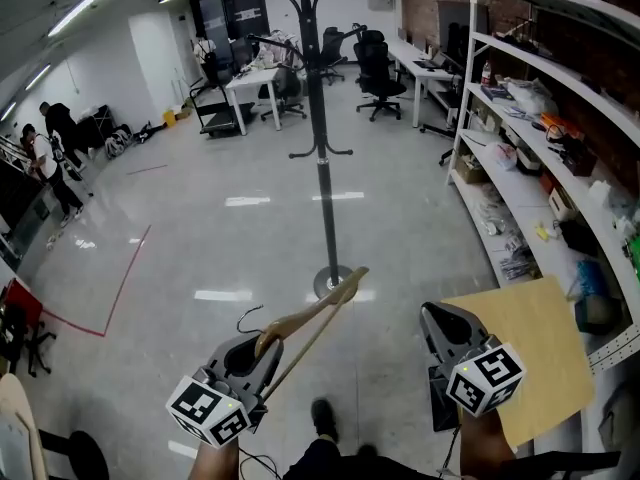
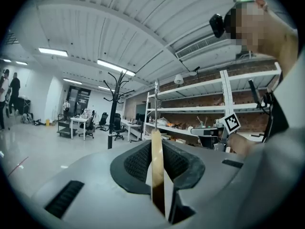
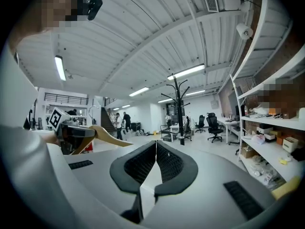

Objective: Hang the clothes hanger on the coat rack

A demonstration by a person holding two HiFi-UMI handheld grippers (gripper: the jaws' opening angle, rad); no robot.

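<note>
A black coat rack (image 1: 322,158) stands ahead on the grey floor, its round base (image 1: 333,280) just beyond the grippers. My left gripper (image 1: 262,342) is shut on a wooden clothes hanger (image 1: 312,320), which slants up to the right toward the rack's base. In the left gripper view the hanger's wood (image 2: 157,175) is clamped edge-on between the pads, its metal hook (image 2: 156,104) rises straight up, and the rack (image 2: 113,109) stands far off to the left. My right gripper (image 1: 432,314) is shut and holds nothing. The right gripper view shows the rack (image 3: 179,112) ahead and the hanger (image 3: 107,135) at left.
White shelving (image 1: 540,148) full of small items runs along the right. A tan cardboard sheet (image 1: 535,358) lies by my right gripper. Office chairs (image 1: 380,73) and desks stand behind the rack. People (image 1: 50,158) stand far left, near a red floor line (image 1: 120,288).
</note>
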